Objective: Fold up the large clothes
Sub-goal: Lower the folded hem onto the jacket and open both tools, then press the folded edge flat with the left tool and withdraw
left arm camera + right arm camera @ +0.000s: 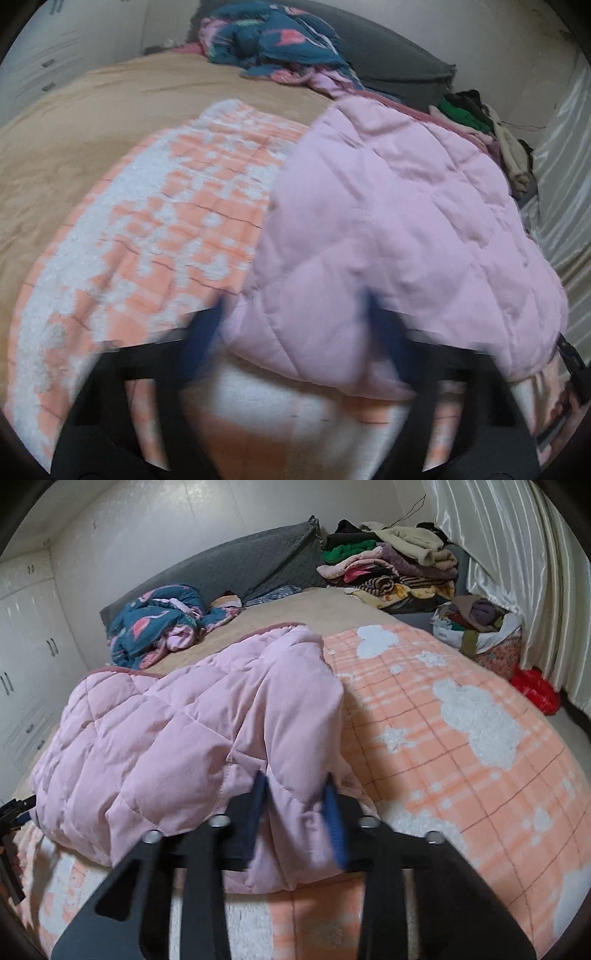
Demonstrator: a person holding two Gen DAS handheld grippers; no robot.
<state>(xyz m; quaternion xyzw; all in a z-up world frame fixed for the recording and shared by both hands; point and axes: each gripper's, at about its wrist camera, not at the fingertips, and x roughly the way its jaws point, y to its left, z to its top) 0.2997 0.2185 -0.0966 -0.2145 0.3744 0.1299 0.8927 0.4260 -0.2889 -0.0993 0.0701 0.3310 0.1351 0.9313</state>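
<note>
**K:** Checking state, big to small. Bed [280,605] runs ahead of both grippers, orange checked blanket [461,746] spread over it. Pink quilted comforter [177,731] lies bunched on that blanket, ahead and left of the right gripper [295,801], ahead and right of the left gripper [295,317].

**M:** Grips?

**K:** Right gripper is closed most of the way onto a fold of the comforter's near edge; fabric fills the gap between its blue fingers [334,823]. Left gripper sits wider, with the comforter's edge bulging between its fingers [207,332]. That view is motion-blurred, so I can't tell whether it is pinching or just straddling.

**M:** Step?

**K:** My read: mid-fold. Both grippers are at the near hem, the comforter is already doubled in places, and its far edge with the darker trim sits beyond.

**M:** Next?

**K:** Needs a confirmed left grip first. Then lift both corners level and carry them away from the grippers toward the far edge, keeping tension so the bulk doesn't sag.

**M:** Clutter?

**K:** Blue patterned bedding [159,624] far ahead; clothes pile [391,565] far ahead-right. Both well apart from the comforter.
</note>
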